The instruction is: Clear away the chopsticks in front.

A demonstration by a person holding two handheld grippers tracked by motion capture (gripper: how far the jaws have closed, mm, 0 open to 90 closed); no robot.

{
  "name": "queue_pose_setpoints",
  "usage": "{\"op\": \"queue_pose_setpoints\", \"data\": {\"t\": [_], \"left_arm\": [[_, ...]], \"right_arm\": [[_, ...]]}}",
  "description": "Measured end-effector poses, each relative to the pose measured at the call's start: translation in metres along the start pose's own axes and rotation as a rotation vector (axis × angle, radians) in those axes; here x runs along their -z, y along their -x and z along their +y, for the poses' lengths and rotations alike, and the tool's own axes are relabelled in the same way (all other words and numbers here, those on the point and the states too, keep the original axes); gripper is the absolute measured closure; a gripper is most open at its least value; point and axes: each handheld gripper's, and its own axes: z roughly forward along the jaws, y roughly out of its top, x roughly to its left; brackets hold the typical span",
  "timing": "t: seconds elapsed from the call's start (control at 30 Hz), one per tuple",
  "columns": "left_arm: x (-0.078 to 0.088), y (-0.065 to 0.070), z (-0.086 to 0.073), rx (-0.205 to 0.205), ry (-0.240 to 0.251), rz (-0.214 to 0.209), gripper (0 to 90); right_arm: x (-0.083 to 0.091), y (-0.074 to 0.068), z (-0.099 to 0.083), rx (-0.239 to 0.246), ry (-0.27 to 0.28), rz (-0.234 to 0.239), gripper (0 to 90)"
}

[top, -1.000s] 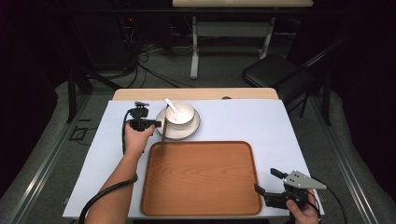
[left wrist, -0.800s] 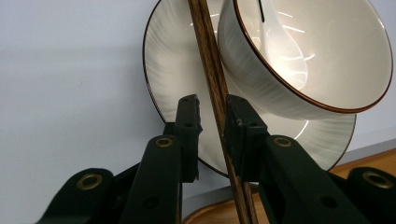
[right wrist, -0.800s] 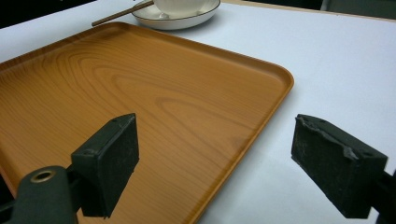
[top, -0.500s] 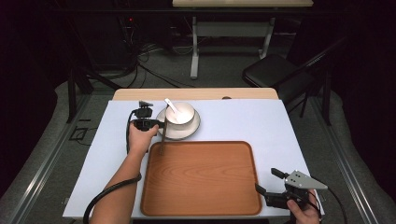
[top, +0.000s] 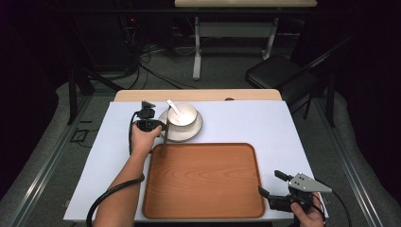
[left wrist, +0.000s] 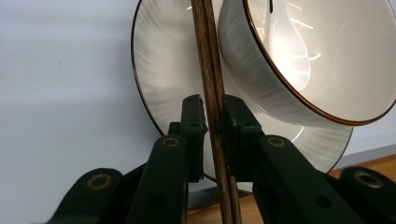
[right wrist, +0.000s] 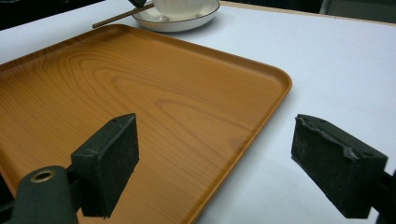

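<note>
1. The left gripper (left wrist: 212,116) has just been closing its jaws on the pair of dark wooden chopsticks (left wrist: 210,84). In the left gripper view the sticks run straight up between the two black pads, which now look to press on them from both sides, so I take this as a grip just made.
2. Just beyond the left gripper's tips the chopsticks lean on the rim of the white plate (top: 189,134), beside the bowl (top: 185,113) that stands on it with a white spoon (top: 173,107) inside. Their near end reaches back past the gripper to the far left corner of the wooden tray (top: 203,179).
3. Judged from this, the chopsticks are secured and ready to be lifted off the plate; the tray just behind the gripper seems the likely place for them.
4. Against the earlier frames, the left hand has edged a little closer to the plate; plate, bowl and tray lie as they did.
5. The right gripper (right wrist: 229,163) rests at the tray's near right corner with its jaws wide apart and nothing between them, unmoved.
</note>
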Motion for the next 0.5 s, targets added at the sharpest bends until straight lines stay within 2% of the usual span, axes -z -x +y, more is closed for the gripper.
{"op": "queue_pose_setpoints", "data": {"t": [0.17,0.3,0.4,0.5], "left_arm": [[-0.0014,-0.0008,0.0014,0.016,-0.03,-0.001,79.9],[-0.002,-0.0021,0.0032,0.058,-0.044,-0.004,79.6],[-0.0025,-0.0032,0.0046,0.072,-0.058,-0.011,79.7],[-0.0039,-0.0054,0.0066,0.111,-0.076,-0.022,79.8]], "right_arm": [[0.0,0.0001,0.0,-0.001,0.001,0.001,14.9],[0.0001,0.0,0.0,0.0,0.001,0.0,14.9],[0.0001,0.0,0.0,-0.001,0.0,-0.001,14.9],[0.0001,0.0001,0.0,-0.004,0.001,-0.001,14.9]]}}
